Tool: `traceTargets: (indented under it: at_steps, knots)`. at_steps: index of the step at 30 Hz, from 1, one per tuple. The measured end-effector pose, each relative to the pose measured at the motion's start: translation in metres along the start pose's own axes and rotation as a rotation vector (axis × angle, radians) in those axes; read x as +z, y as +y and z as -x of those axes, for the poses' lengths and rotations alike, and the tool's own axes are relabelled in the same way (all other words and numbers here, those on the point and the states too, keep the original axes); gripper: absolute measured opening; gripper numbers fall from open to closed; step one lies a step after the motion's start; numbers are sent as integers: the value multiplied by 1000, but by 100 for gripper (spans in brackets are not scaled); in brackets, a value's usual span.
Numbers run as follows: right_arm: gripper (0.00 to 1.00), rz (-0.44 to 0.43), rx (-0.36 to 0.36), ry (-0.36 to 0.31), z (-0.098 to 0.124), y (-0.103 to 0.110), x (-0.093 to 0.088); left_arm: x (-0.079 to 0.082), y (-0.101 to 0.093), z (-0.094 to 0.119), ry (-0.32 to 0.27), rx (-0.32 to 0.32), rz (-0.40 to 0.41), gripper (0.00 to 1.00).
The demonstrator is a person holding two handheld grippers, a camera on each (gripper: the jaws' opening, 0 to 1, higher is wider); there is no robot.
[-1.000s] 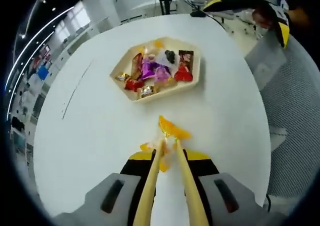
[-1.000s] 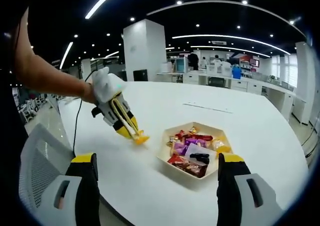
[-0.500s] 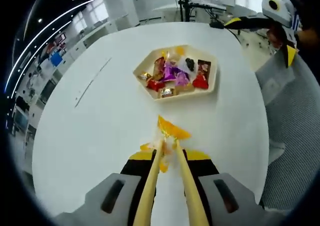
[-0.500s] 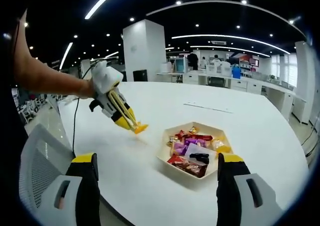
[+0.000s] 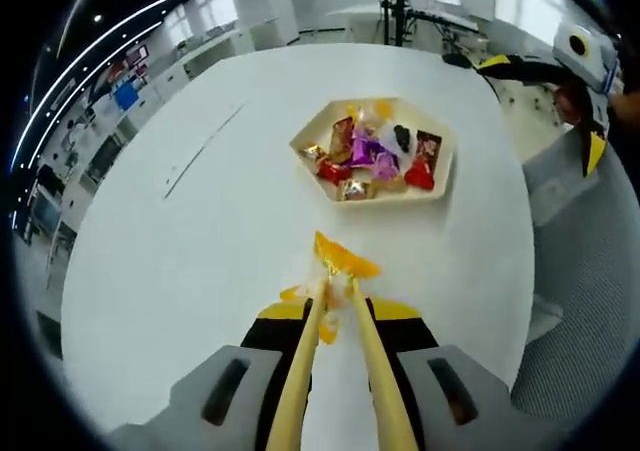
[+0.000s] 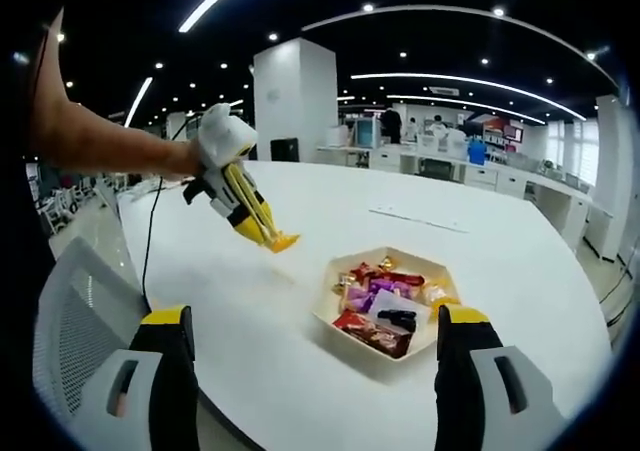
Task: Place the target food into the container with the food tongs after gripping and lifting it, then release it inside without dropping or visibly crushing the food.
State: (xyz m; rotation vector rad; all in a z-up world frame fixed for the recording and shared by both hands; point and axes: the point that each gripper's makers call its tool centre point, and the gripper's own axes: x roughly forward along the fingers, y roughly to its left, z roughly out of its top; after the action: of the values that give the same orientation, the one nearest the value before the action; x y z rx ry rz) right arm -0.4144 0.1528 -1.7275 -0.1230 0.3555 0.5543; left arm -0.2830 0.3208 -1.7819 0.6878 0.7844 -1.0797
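In the left gripper view, the left gripper is clenching wooden food tongs, whose tips are pinching an orange candy and holding it in the air above the white desk. The hexagonal container, holding assorted wrapped sweets, is sitting on the desk at one o'clock from the candy, well apart. In the right gripper view, the right gripper is hanging with its jaws released, framing the container at the desk's near edge.

Orange-wrapped candy pinched in tongs, hexagonal tray of sweets beyond
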Motion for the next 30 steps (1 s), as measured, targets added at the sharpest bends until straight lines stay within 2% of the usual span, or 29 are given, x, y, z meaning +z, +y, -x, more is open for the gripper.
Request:
traceTargets:
  at_steps: [8, 10, 20, 30]
  knots:
    - [99, -15, -4, -12, 1, -1, 2, 14, -4, -4, 14, -18, 26, 17]
    - [99, -27, -10, -23, 2, -3, 4, 23, -6, -4, 9, -17, 19, 17]
    - [99, -42, -25, -35, 4, -6, 6, 76, -16, -21, -11, -44, -32, 17]
    - [99, -51, -44, -52, 5, -10, 9, 129, -23, -45, -25, -64, -49, 16]
